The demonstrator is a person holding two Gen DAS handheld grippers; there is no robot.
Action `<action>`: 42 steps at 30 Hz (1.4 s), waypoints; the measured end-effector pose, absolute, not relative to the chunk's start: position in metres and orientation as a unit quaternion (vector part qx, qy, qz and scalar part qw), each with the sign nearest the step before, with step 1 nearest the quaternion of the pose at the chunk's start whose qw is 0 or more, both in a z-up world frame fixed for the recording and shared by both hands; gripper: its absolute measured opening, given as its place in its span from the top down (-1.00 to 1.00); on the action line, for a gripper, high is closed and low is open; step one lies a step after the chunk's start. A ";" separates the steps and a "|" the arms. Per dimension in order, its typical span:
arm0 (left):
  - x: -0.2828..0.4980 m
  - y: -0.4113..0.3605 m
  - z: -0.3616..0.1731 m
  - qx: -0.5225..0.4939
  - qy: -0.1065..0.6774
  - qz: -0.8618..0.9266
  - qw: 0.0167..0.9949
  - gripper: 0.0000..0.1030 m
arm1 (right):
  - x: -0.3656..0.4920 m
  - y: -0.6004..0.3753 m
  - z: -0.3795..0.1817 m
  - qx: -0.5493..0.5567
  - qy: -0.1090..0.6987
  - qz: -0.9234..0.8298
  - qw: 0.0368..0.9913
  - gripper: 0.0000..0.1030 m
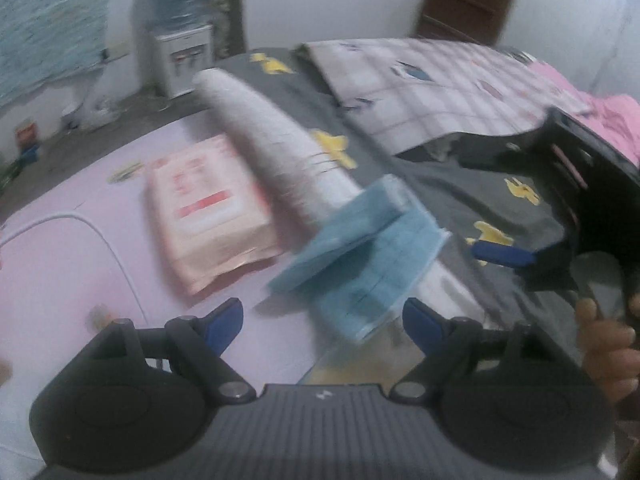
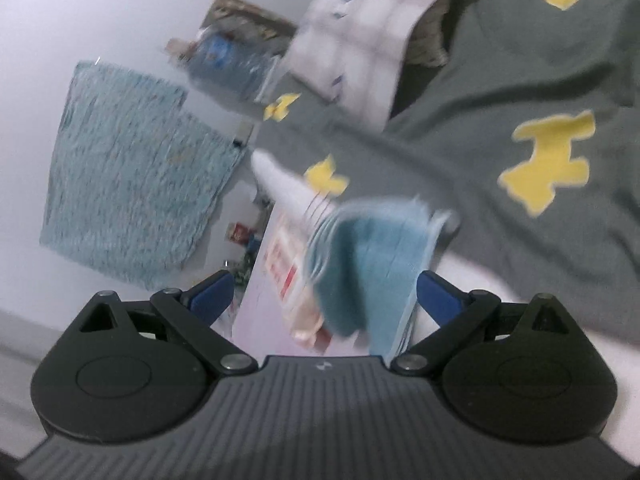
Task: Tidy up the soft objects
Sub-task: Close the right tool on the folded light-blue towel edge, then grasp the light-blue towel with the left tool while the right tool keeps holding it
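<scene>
Softness makes the floppy stack of blue folded cloths best pinched mid-stack, both grippers' fingers spread apart, empty.

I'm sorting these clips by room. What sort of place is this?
Most likely a bedroom at home: a grey blanket with yellow shapes and a checked quilt lie spread over a bed, and a water dispenser stands by the wall.

Light blue stack of face masks; white roll with thin dark lines; pink packet printed red and white. Grey bedsheet patterned with yellow shapes; checked pink-and-white quilt; lilac mat. Both tongs black with blue fingertips.
</scene>
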State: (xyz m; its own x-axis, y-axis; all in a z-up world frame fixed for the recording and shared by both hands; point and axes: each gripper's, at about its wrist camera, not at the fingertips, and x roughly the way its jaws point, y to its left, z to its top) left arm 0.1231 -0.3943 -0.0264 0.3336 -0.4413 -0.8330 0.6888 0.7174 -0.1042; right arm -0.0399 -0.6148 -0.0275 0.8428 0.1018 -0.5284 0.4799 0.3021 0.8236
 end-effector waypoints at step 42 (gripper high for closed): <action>0.143 -0.488 -0.068 0.195 0.450 -0.366 0.791 0.45 | 0.030 -0.643 -0.090 0.626 0.280 -0.037 0.727 0.14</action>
State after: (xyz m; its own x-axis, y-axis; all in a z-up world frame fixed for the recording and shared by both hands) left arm 0.1430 -0.4881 -0.0676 0.3274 -0.4031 -0.8546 0.7545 0.6559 -0.0203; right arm 0.0302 -0.6428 -0.0903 0.8409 0.2960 -0.4531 0.4040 0.2137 0.8894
